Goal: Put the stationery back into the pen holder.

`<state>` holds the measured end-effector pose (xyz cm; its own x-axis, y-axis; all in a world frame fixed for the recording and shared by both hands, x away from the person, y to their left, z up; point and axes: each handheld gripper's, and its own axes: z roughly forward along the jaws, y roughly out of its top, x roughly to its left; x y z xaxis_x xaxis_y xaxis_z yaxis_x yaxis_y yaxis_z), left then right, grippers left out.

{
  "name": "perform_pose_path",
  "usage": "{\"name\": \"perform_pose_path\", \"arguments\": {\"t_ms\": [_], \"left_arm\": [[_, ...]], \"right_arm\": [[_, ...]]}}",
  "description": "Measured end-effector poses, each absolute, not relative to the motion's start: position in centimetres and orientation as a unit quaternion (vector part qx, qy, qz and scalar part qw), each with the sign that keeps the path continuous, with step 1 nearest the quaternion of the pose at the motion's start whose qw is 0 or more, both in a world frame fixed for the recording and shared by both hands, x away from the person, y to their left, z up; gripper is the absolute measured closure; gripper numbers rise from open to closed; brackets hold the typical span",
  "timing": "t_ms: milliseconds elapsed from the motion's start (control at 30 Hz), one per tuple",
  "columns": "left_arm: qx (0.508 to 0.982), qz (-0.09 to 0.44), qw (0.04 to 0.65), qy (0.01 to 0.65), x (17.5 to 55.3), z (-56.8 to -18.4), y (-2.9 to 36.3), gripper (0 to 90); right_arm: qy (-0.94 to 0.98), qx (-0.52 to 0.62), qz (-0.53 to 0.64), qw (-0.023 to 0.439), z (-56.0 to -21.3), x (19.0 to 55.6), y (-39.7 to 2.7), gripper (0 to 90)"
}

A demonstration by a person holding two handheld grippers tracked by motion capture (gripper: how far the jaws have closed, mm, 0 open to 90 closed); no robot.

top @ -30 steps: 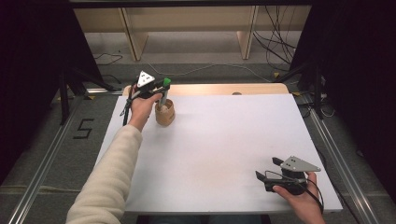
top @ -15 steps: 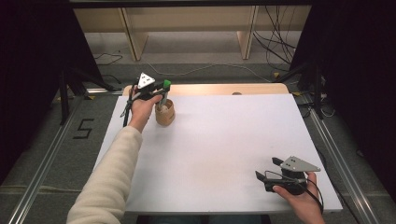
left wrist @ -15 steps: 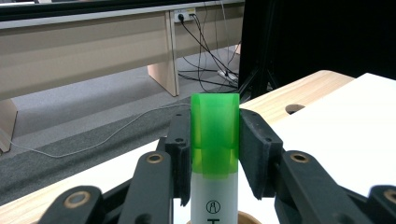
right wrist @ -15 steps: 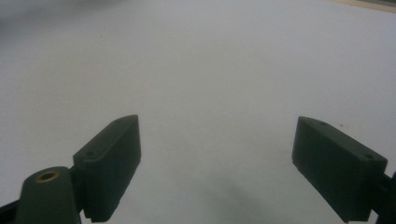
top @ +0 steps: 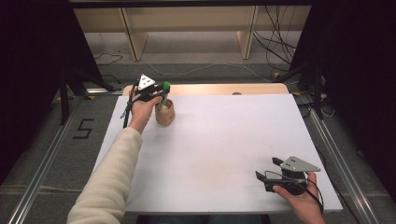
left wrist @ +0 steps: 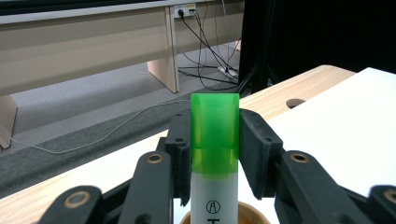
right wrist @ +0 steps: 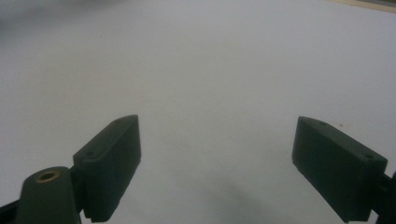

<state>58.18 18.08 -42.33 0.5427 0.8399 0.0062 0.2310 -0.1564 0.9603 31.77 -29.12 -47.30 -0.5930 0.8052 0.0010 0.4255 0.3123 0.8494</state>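
Holding a marker (left wrist: 215,158) with a green cap, the left gripper (top: 161,93) sits at the far left of the white table (top: 224,149), and its two black jaws squeeze the cap from both sides. The marker stands straight up, with its lower end down inside a small round wooden cup (top: 165,113). The cup stands on the table near the far left corner, just beside the person's left hand (top: 141,108). The right gripper (top: 266,173) is at the near right of the table, well apart from the cup, held in the right hand (top: 299,198). Its jaws are spread wide with nothing between them, just above the bare white top
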Motion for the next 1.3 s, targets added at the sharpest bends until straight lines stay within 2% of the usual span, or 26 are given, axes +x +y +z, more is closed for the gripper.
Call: {"name": "perform_pose_path", "arguments": {"t_ms": [1300], "left_arm": [[0.712,0.282,0.512,0.389,57.9,-43.8,18.4,67.1]], "right_arm": [[0.782,0.394,0.432,0.218,-47.3,31.8,-29.1,16.3]]}}
